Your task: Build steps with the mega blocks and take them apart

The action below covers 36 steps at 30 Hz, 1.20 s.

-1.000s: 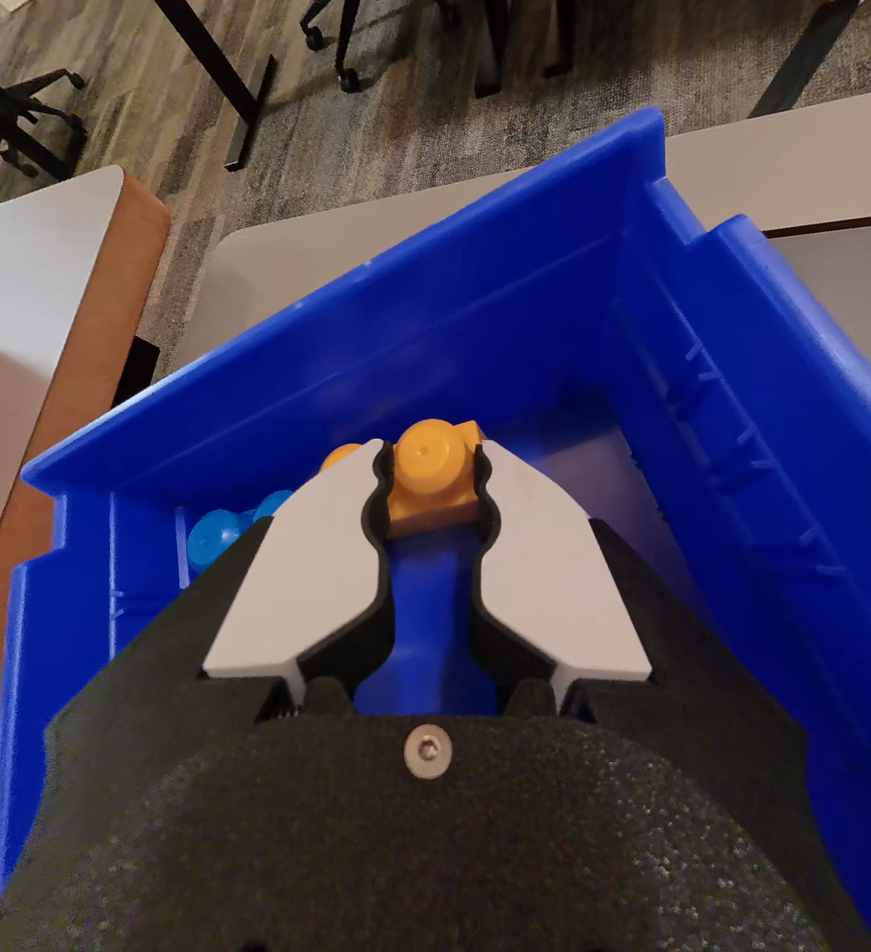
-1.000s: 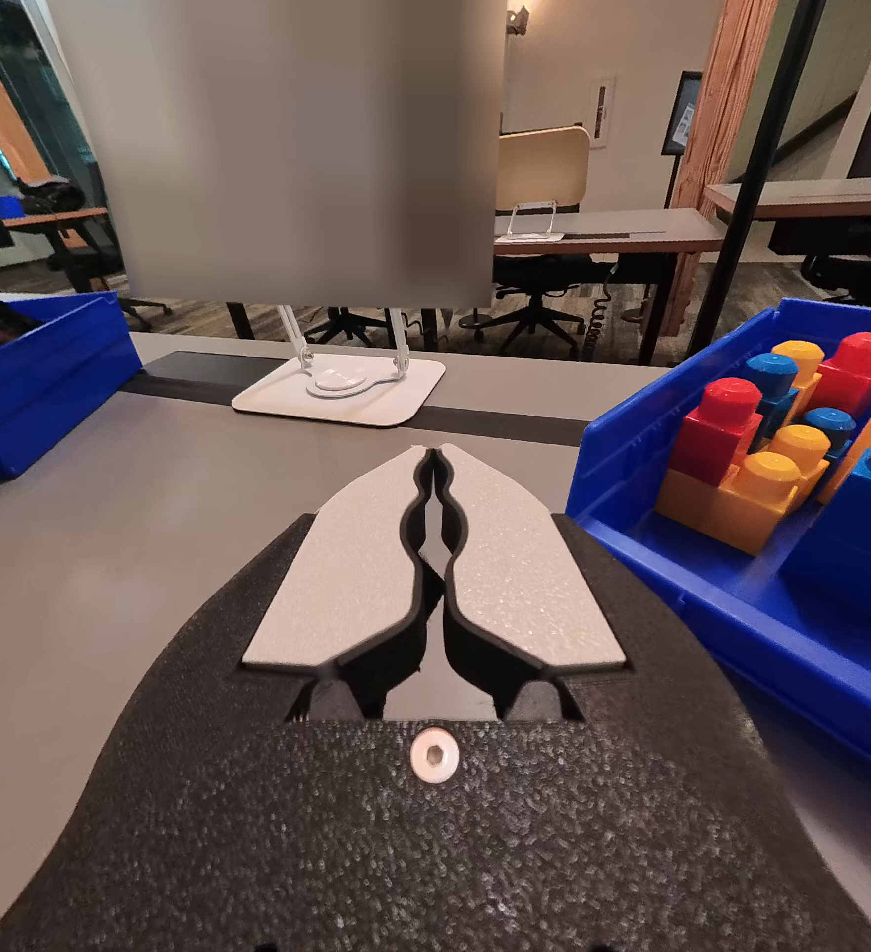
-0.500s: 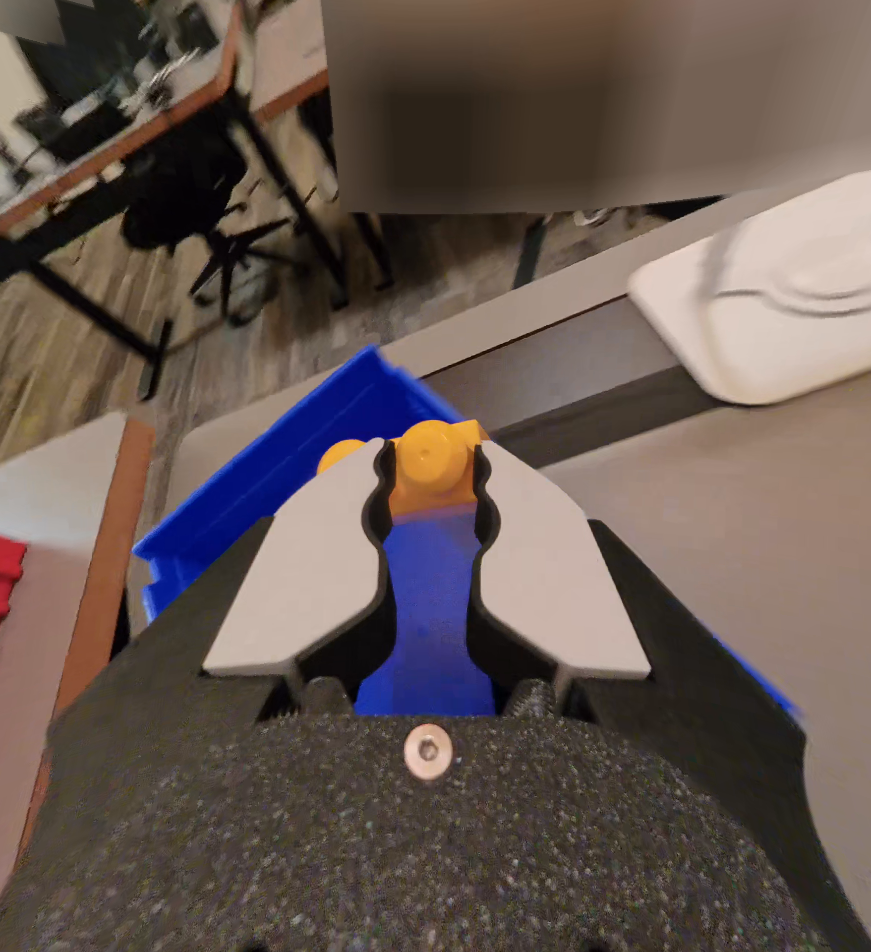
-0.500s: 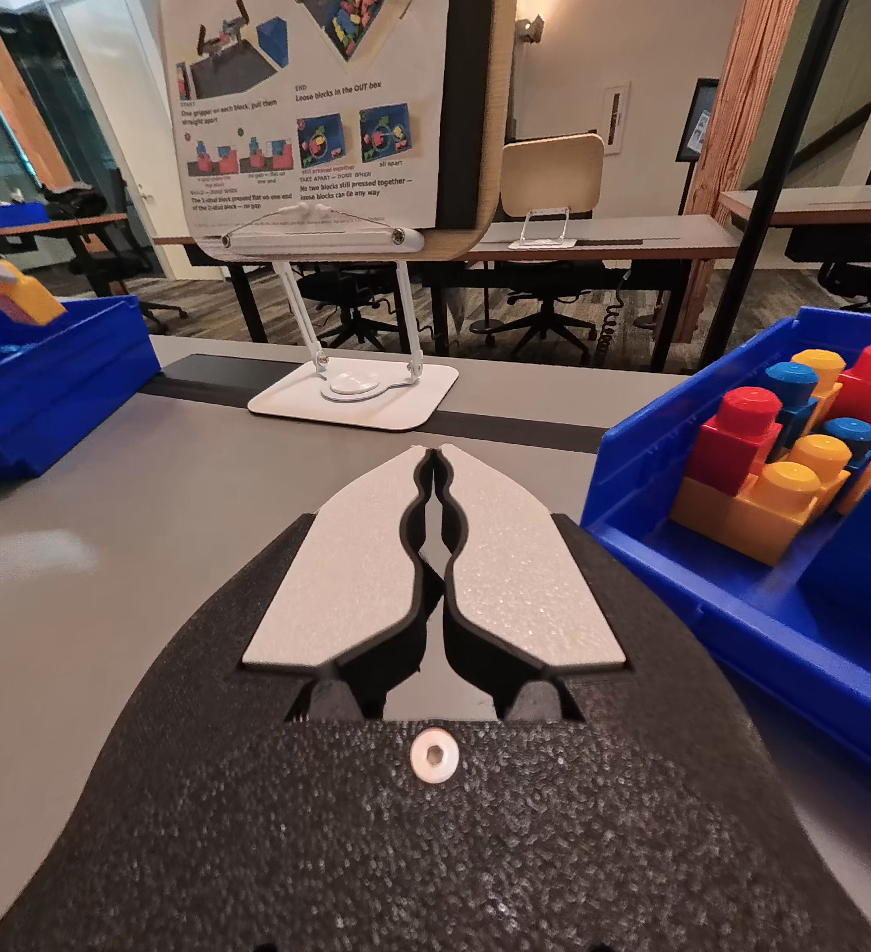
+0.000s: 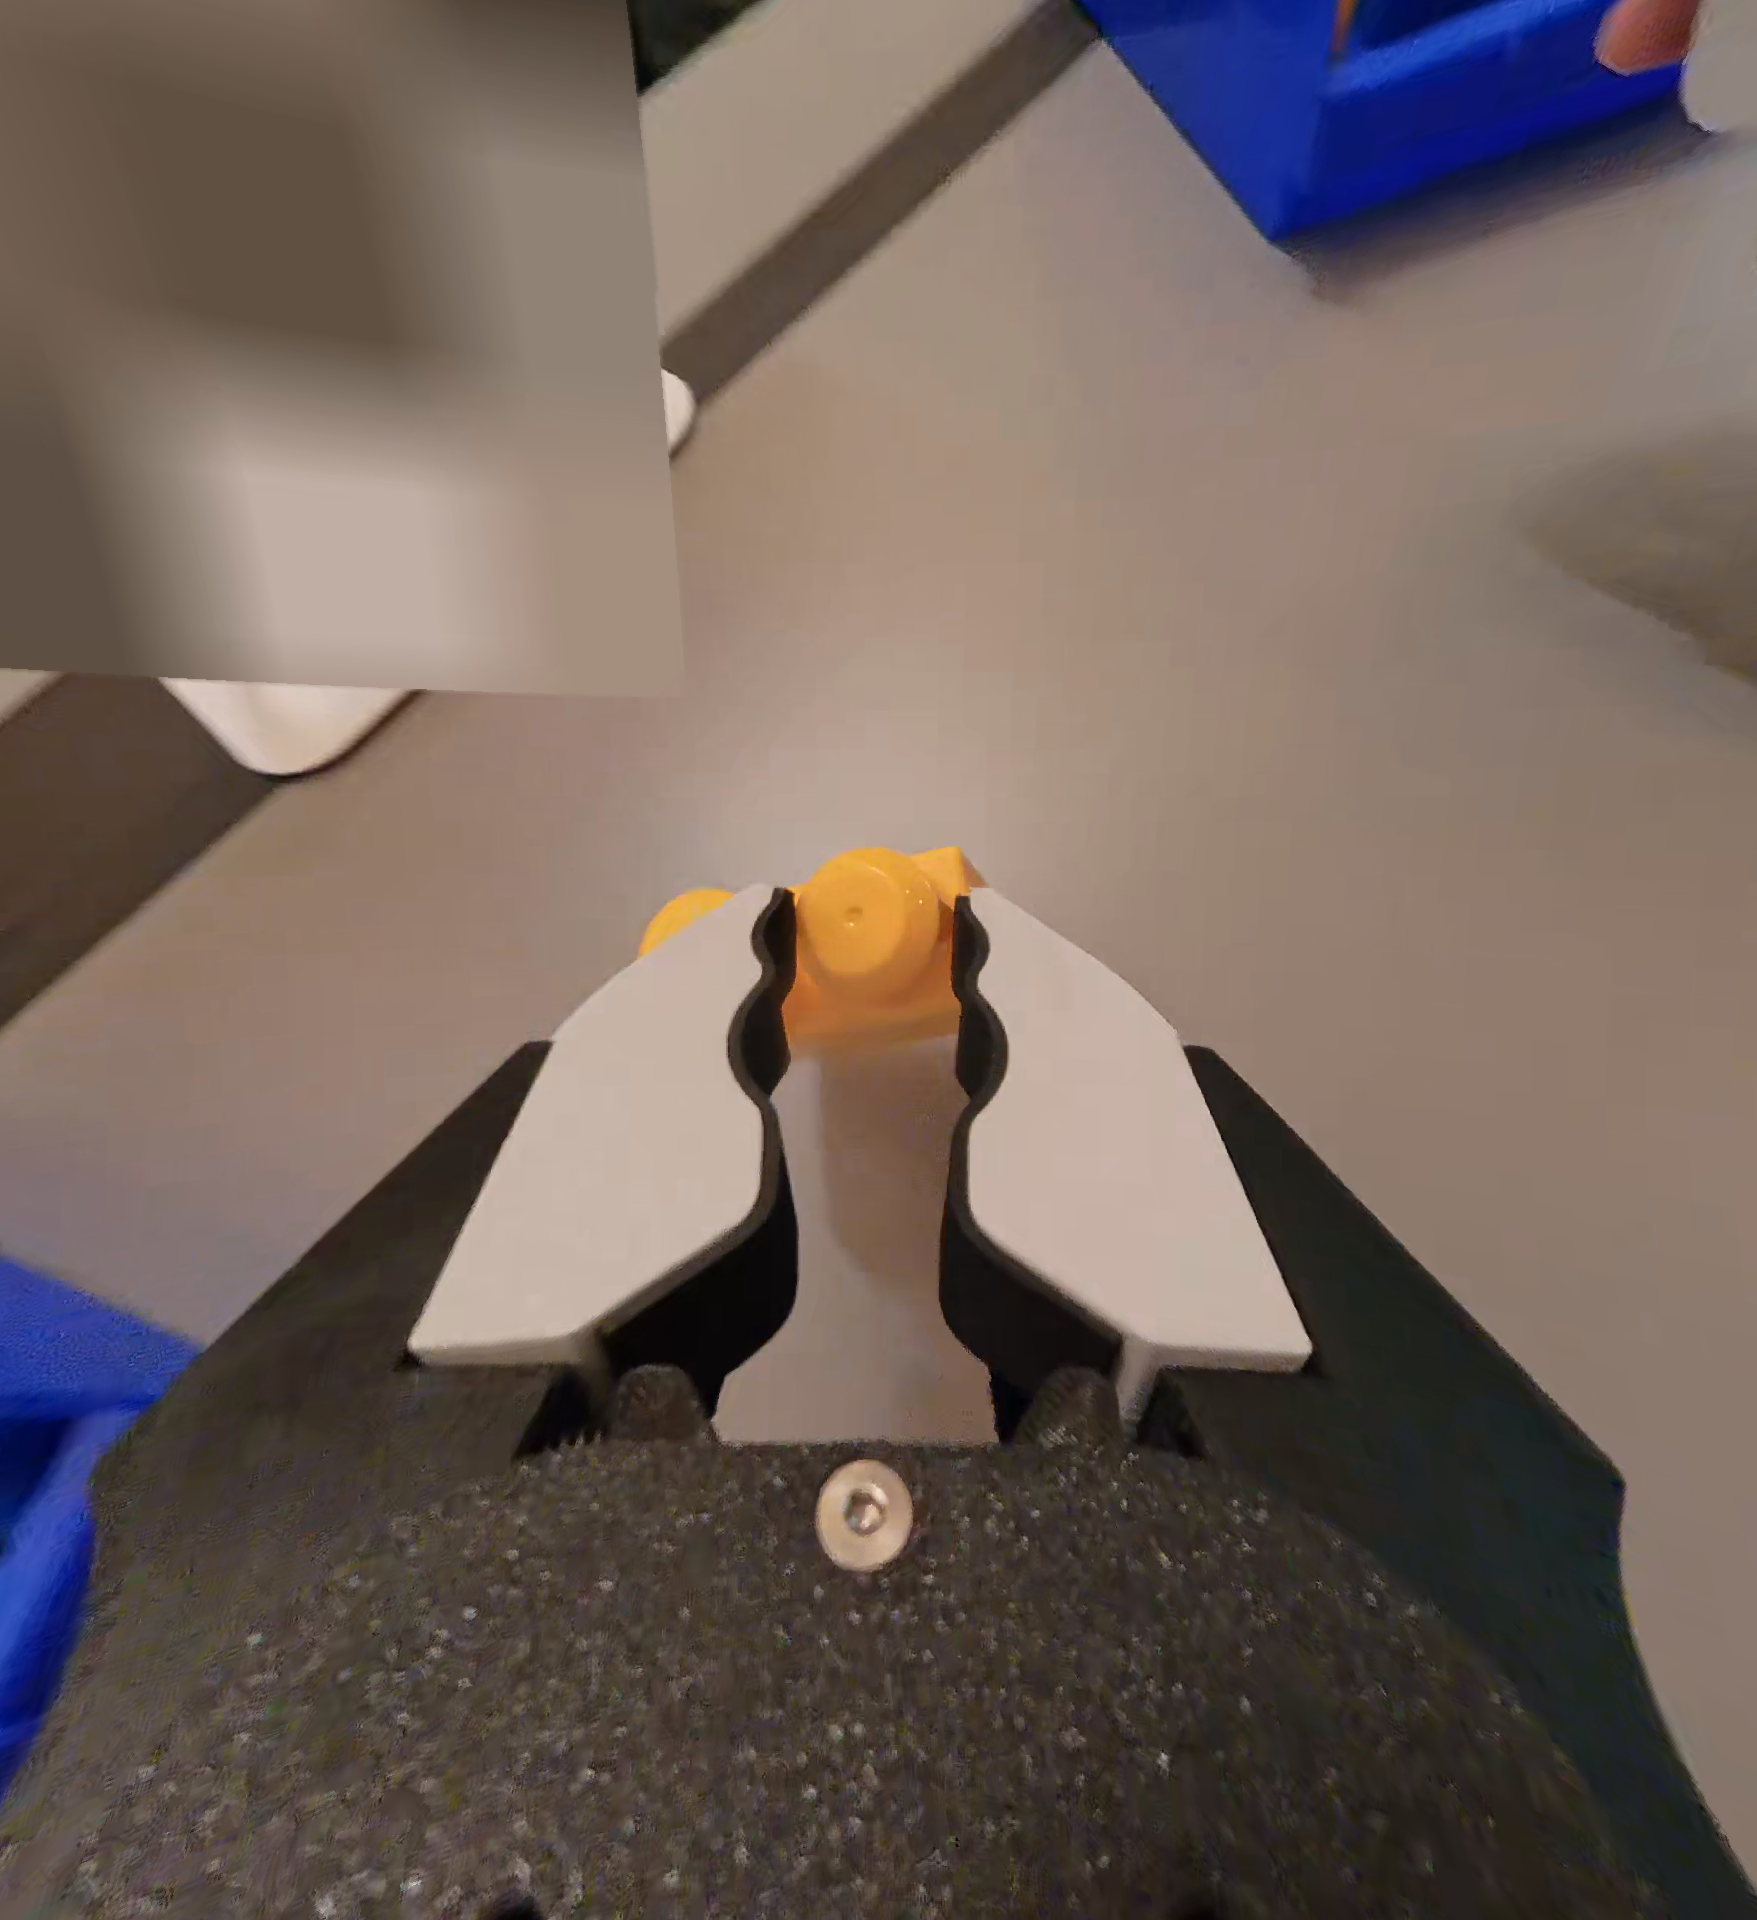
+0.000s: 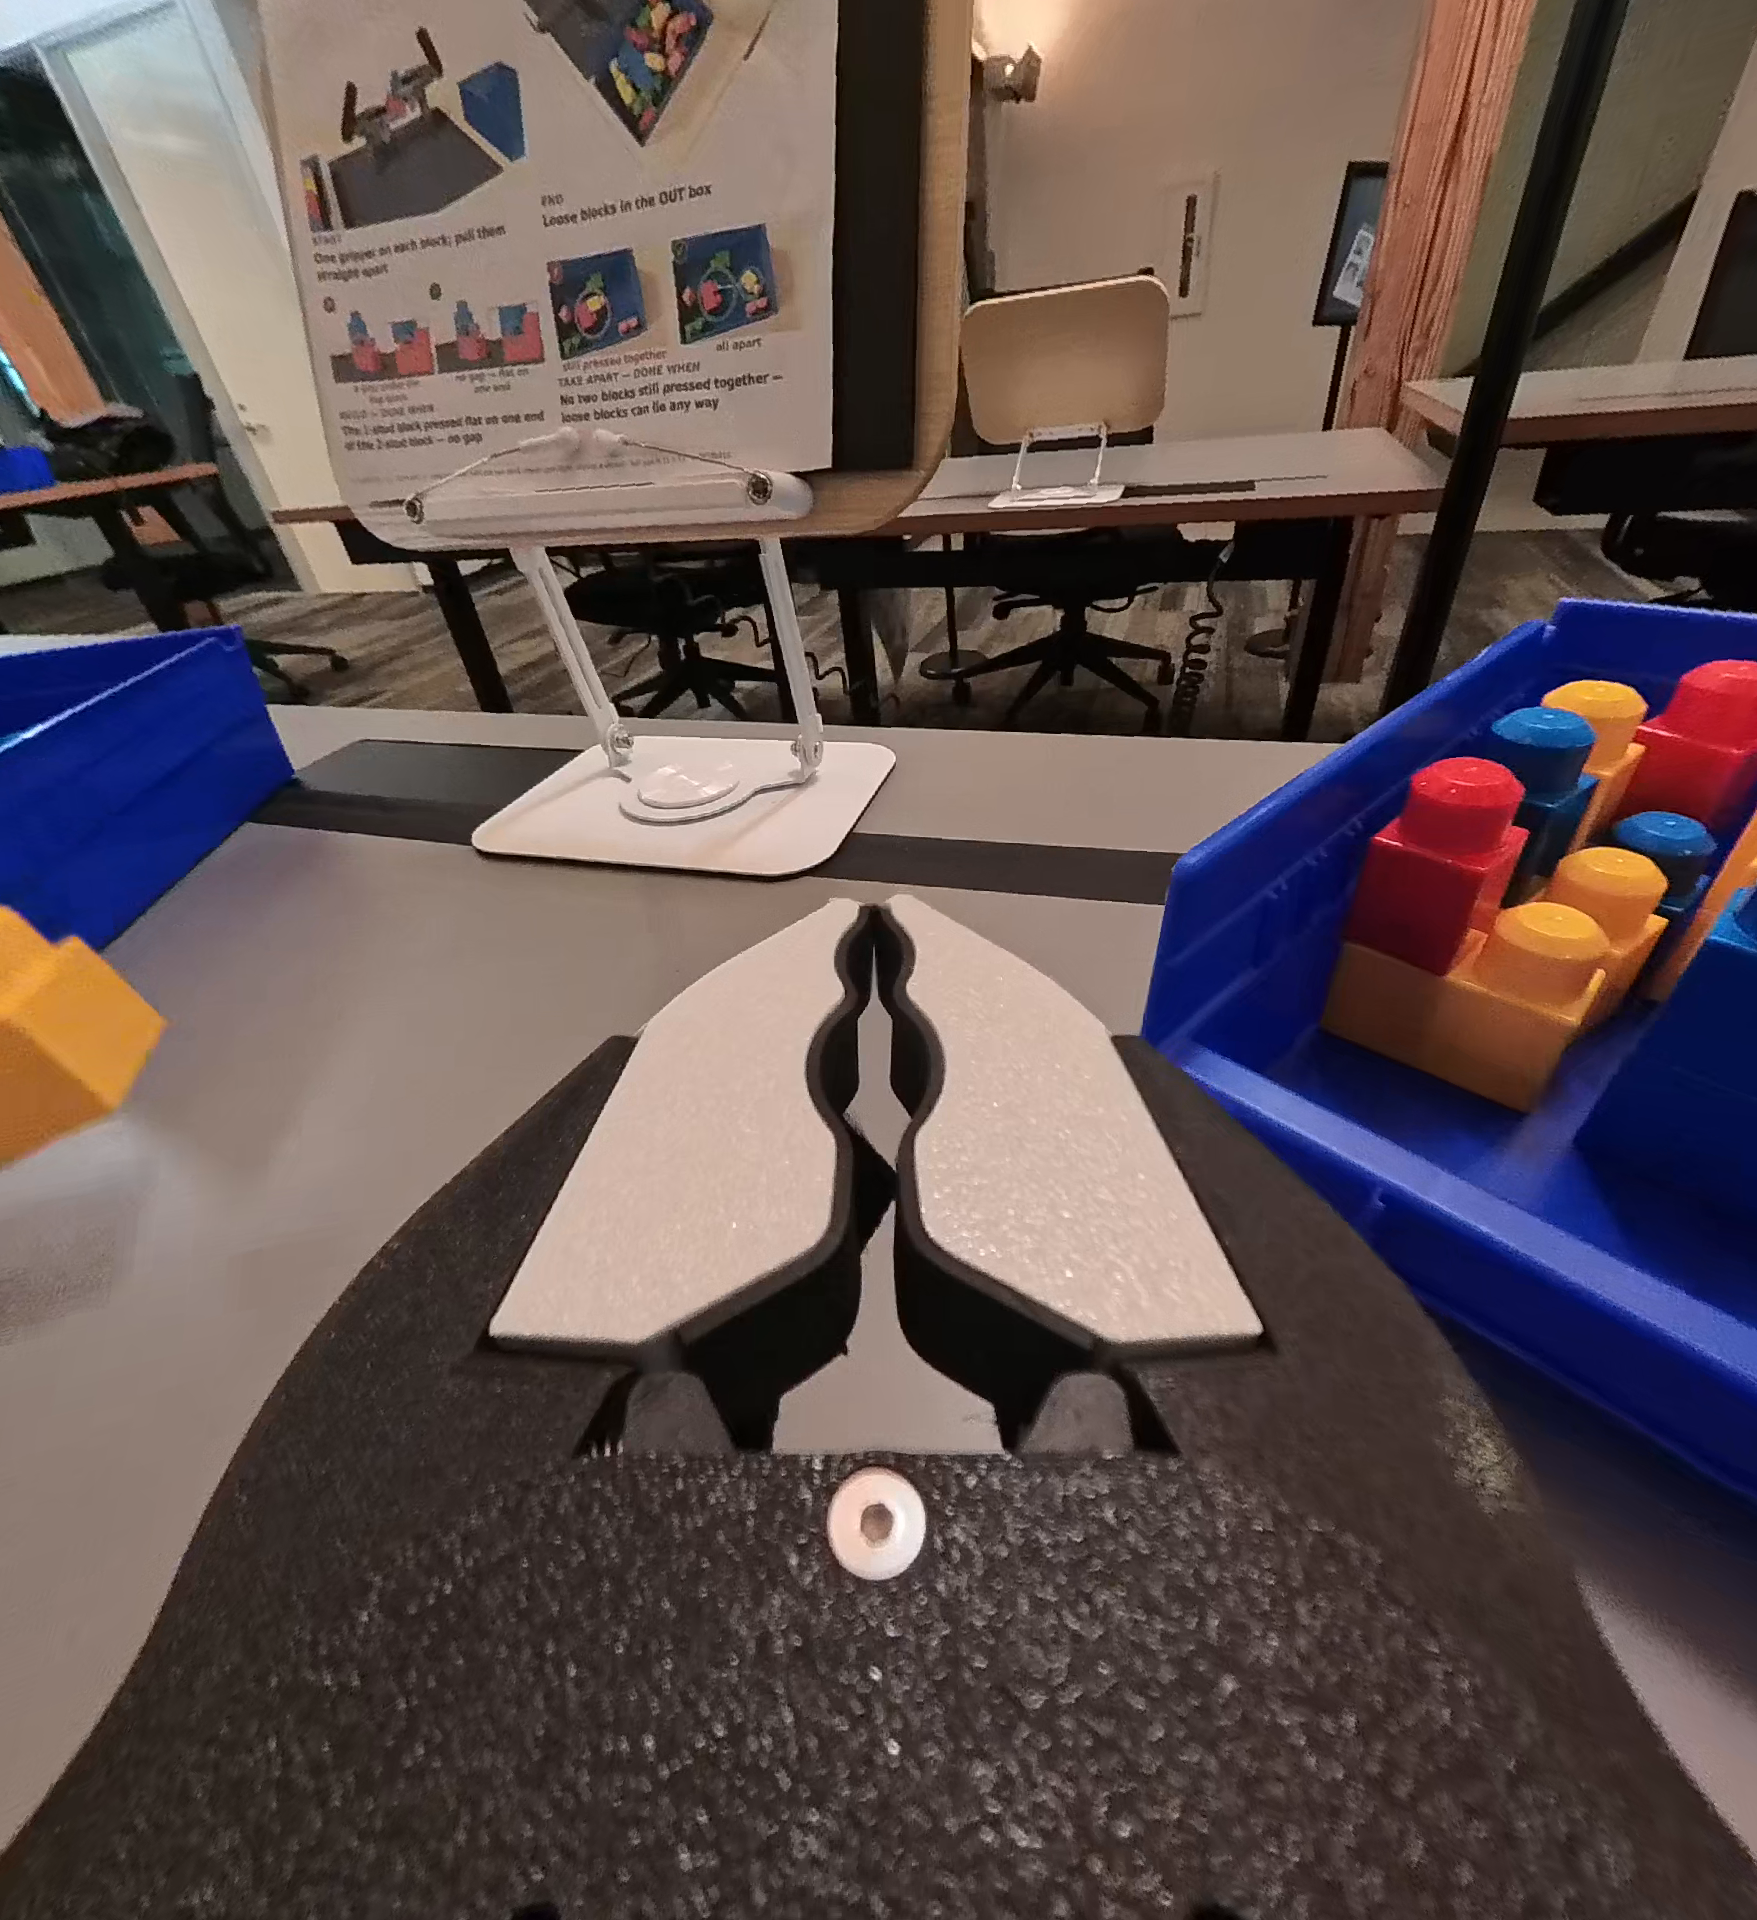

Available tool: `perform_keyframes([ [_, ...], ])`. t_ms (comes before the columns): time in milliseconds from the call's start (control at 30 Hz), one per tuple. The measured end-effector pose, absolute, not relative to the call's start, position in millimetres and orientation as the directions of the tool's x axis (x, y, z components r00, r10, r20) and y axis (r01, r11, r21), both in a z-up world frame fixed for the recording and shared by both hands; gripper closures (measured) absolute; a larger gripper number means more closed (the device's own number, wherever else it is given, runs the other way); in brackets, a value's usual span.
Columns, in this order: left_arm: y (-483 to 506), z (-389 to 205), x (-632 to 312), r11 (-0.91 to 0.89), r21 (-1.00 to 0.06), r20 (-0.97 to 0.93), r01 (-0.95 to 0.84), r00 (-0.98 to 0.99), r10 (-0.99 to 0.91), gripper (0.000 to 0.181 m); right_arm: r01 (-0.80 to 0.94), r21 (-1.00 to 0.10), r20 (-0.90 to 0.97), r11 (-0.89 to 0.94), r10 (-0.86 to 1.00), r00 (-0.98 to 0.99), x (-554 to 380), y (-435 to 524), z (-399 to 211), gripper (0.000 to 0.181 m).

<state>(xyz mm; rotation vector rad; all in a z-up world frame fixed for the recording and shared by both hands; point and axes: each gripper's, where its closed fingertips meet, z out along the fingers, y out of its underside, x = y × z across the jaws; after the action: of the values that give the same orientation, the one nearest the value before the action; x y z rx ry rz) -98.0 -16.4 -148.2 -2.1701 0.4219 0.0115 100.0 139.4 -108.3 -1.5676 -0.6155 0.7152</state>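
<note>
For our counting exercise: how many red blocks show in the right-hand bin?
2. One red block sits on an orange block near the front; another stands farther back. More may lie out of frame.

A white stand (image 6: 682,805) sits on the grey table (image 6: 386,1039), its flat base straddling a black strip (image 6: 1009,862) that runs across the tabletop, and two thin white arms rise from the base to hold a printed instruction sheet (image 6: 562,239) upright against a tan-edged board. Behind the table, black office chairs (image 6: 1061,644) stand on a striped carpet beneath another long desk (image 6: 1217,478), which carries a second, smaller tan board (image 6: 1066,364) on its own stand, with a wooden post (image 6: 1414,208) and a dark pole (image 6: 1508,312) rising at the right
</note>
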Motion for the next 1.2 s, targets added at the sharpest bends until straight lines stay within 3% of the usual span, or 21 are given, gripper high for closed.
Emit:
perform_keyframes([
  [300,-6.7,-184.7,-56.3,-0.583,-0.765,-0.107,-0.274,0.946,-0.305,0.153,0.004,-0.993,-0.087,-0.117,0.758,0.647,95.6,137.0,-110.8,0.181],
  [500,-13.9,-154.9,-53.0,-0.450,-0.869,0.013,-0.207,0.899,-0.438,0.122,0.017,-0.994,-0.076,-0.112,0.768,0.636,93.1,135.3,-112.4,0.181],
  [600,-23.2,-151.2,-66.0,-0.400,-0.880,0.031,-0.256,0.809,-0.586,0.109,0.021,-0.992,-0.081,-0.121,0.775,0.626,90.8,134.7,-114.9,0.181],
  [767,-22.2,-190.6,-88.3,-0.395,-0.844,0.051,-0.364,0.678,-0.733,0.107,0.038,-0.993,-0.066,-0.110,0.800,0.597,83.6,129.2,-117.3,0.181],
  [900,-14.7,-213.4,-73.1,-0.371,-0.804,0.016,-0.464,0.606,-0.795,0.114,0.048,-0.995,-0.045,-0.090,0.812,0.582,81.0,127.0,-117.9,0.181],
  [1000,-13.8,-218.0,-59.2,-0.346,-0.786,-0.022,-0.513,0.582,-0.813,0.139,0.051,-0.995,-0.044,-0.091,0.814,0.579,81.0,128.0,-120.0,0.181],
  [1200,-31.2,-212.1,-22.5,-0.336,-0.789,-0.108,-0.514,0.655,-0.748,0.142,0.055,-0.994,-0.045,-0.093,0.821,0.569,79.1,126.9,-121.7,0.181],
])
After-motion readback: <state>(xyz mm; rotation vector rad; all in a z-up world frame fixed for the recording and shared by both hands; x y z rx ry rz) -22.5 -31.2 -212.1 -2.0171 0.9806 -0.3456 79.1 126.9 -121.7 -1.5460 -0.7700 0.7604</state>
